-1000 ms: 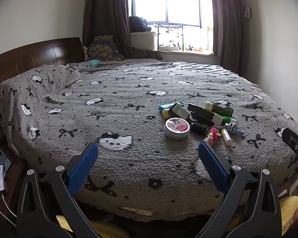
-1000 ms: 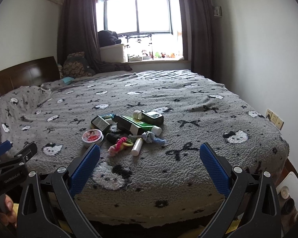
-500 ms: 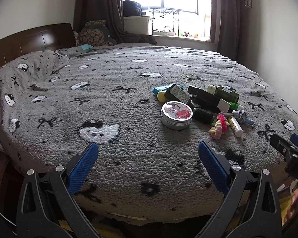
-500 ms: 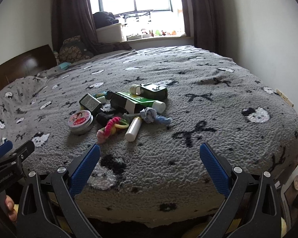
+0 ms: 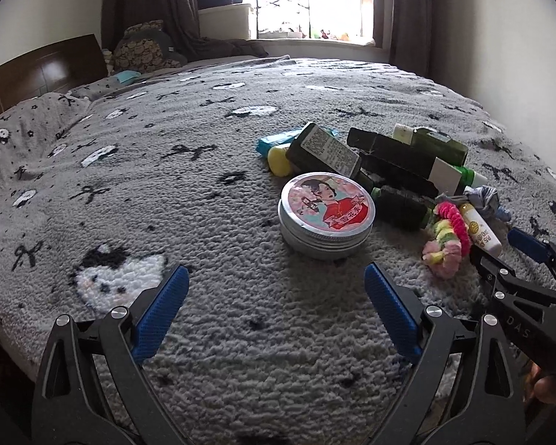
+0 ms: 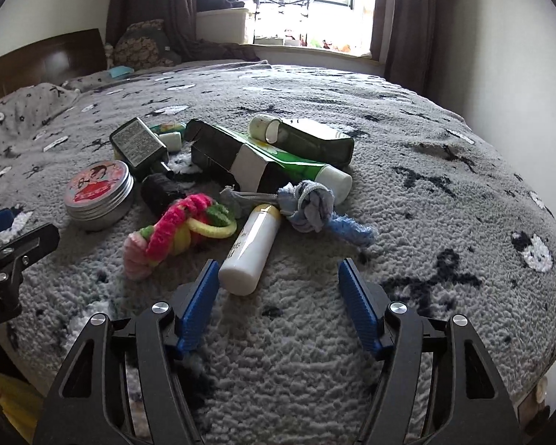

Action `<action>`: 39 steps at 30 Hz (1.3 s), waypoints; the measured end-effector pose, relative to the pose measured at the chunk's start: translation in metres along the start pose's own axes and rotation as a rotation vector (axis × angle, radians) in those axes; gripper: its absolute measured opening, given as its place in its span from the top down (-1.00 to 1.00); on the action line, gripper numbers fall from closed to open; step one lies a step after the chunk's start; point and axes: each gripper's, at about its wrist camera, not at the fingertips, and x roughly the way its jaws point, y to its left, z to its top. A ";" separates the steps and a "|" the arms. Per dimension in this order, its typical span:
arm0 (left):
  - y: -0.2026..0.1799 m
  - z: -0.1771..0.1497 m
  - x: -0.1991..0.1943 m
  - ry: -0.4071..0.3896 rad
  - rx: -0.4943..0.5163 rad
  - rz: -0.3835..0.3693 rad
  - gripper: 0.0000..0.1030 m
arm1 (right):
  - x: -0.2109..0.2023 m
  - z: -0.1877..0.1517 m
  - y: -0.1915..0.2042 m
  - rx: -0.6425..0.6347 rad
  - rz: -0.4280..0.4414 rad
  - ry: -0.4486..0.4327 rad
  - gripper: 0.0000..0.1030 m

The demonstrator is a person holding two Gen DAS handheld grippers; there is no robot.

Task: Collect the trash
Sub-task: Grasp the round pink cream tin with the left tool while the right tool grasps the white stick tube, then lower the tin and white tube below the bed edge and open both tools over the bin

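Left gripper (image 5: 274,293): held spread and empty above the grey fleece bed cover (image 5: 166,193), just short of the pile. Against the earlier frames it was recorded as much closer, the headboard (image 5: 37,74) pushed to the margin.

Round tin (image 5: 326,218): metal, printed lid, lying flat at the left of the pile, directly ahead of the left gripper. Judged rigid, smooth and possibly slippery; best taken across its side wall.

Dark boxes and green bottles (image 6: 263,148): stacked behind, overlapping. Judged stiff but light; the cardboard likely to crush under a hard squeeze.

Hair scrunchies (image 6: 178,226): pink, yellow and green, lying soft and tangled near the front. Judged light and yielding; any bunched part could be pinched.

White tube (image 6: 252,248): lying on its side, its base toward the right gripper, touching the scrunchies on one side. Judged light, smooth and apt to roll; a hold across the barrel was thought best.

Blue-grey knotted rope (image 6: 315,207): soft, limp, resting beside the tube's cap.

Right gripper (image 6: 278,296): opened wide, nothing held, its left finger just beside the tube's base. Compared with earlier, it was noted as lower and nearer, the jaws somewhat narrowed.
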 end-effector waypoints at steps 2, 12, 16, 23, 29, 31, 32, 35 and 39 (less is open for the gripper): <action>-0.007 0.004 0.015 0.017 0.031 -0.004 -0.75 | 0.006 0.003 0.000 -0.006 -0.008 0.006 -0.29; -0.016 0.027 0.067 0.112 -0.039 -0.026 -0.78 | 0.034 0.021 -0.019 0.120 0.085 0.046 -0.14; -0.019 0.032 0.075 0.143 -0.001 -0.020 -0.80 | 0.035 0.022 -0.018 0.105 0.083 0.055 -0.12; -0.019 0.034 0.073 0.124 0.000 -0.038 -0.65 | 0.026 0.020 -0.018 0.077 0.065 0.041 0.50; -0.021 0.033 0.062 0.097 0.022 -0.044 -0.26 | 0.014 0.011 -0.027 0.057 0.087 0.049 0.60; -0.021 0.029 0.057 0.096 0.032 -0.044 -0.26 | 0.007 0.006 -0.030 0.053 0.100 0.050 0.60; -0.020 0.026 0.053 0.094 0.035 -0.044 -0.26 | 0.003 0.004 -0.032 0.050 0.105 0.050 0.60; -0.016 0.013 0.034 0.088 0.038 -0.047 -0.25 | -0.011 -0.005 -0.035 0.040 0.128 0.047 0.60; -0.011 -0.008 0.002 0.069 0.027 -0.053 -0.25 | -0.039 -0.019 -0.039 0.039 0.159 0.027 0.60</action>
